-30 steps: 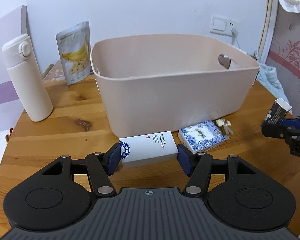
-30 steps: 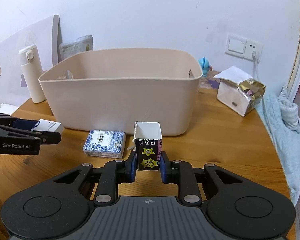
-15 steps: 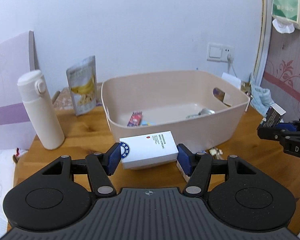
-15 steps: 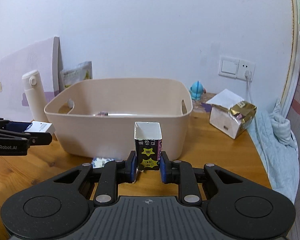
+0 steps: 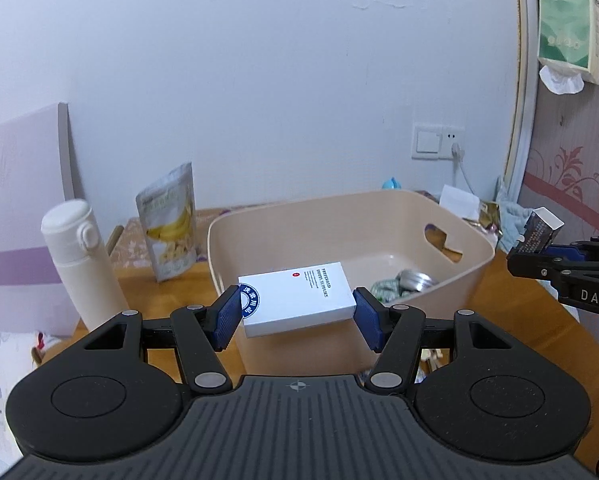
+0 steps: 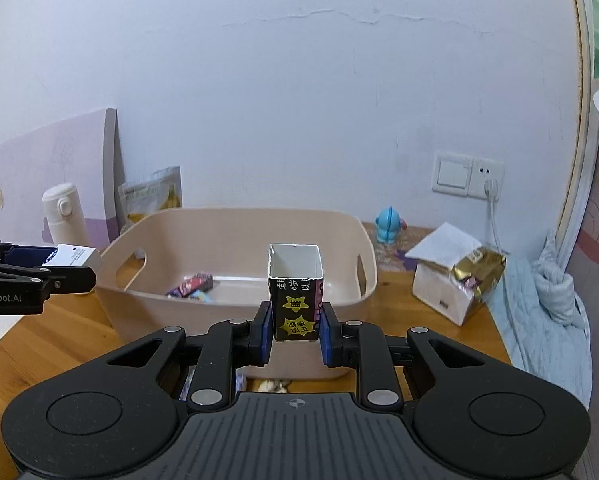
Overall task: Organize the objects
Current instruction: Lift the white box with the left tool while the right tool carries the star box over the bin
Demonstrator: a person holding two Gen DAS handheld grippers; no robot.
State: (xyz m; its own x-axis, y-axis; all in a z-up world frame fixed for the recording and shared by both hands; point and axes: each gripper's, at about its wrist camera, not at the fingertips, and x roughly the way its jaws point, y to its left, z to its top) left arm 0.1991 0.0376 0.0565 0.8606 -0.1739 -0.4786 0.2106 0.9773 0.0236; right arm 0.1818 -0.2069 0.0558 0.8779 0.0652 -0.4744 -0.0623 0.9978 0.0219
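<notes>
Left wrist view: the left gripper (image 5: 295, 312) clamps a white box (image 5: 297, 300) by its two short ends, holding it in the air in front of the near wall of the beige tub (image 5: 475, 268) (some small items already lie inside). On the right wrist view, the right gripper (image 6: 295, 330) is closed on a small black carton (image 6: 296, 302) with yellow stars, upright, its open top up, in front of the tub's near rim. A white bottle (image 5: 81, 268) and a banana snack bag (image 5: 169, 222) stand on the wooden table (image 5: 539, 332) left of the tub.
</notes>
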